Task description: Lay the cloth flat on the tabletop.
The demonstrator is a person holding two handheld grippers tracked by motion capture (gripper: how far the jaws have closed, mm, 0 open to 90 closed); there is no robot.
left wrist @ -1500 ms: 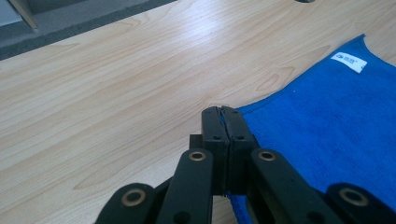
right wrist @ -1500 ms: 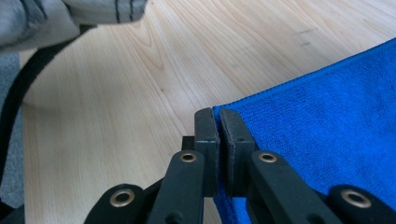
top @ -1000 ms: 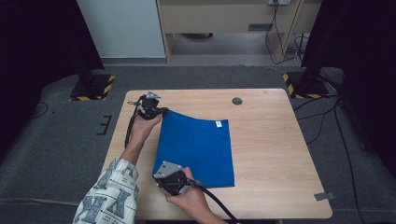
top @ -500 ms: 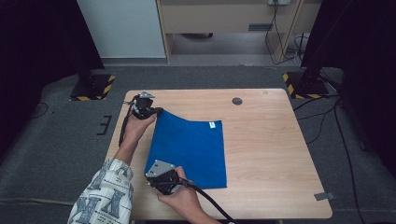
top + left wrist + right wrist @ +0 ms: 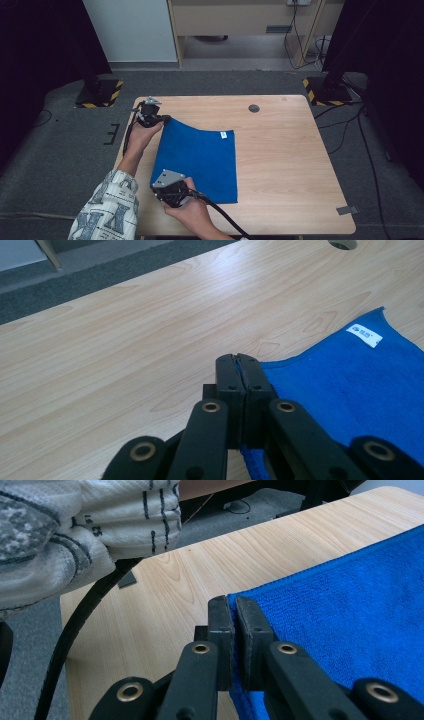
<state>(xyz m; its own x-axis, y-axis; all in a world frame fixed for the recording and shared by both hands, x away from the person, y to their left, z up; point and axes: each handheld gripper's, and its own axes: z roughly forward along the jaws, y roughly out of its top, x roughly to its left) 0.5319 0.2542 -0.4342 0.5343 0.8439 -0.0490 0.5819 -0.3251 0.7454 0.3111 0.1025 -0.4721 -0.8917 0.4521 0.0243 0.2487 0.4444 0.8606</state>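
At the far left of the desk (image 5: 280,165) I had my left hand-held gripper (image 5: 161,119) near the far left corner, my patterned sleeve (image 5: 107,207) coming in from the bottom edge. Its jaws were pressed together on the far left corner of the blue towel (image 5: 200,160), and in the left gripper view the blue terry edge (image 5: 310,365) ran straight into the closed jaw tips, with a strip of cloth hanging below them. That corner seemed lifted slightly off the wood, though from above I could not be sure.

A little to the right and close to me, my right hand-held gripper (image 5: 170,192) sat at the near left corner of the same towel, its grey three-cornered plate (image 5: 168,178) on top and its black cable (image 5: 225,220) trailing off toward the near edge. Its jaws were clamped on that corner too; in the right gripper view only a thin sliver of blue showed between the jaw faces (image 5: 234,625), and the towel spread away to the right.

Between and to the right of both grippers the towel lay flat on the left half of the desk, its small white label (image 5: 224,134) at the far right corner. Farther right, the bare wood carried a round dark cable port (image 5: 254,108) near the far edge, well apart from the towel.
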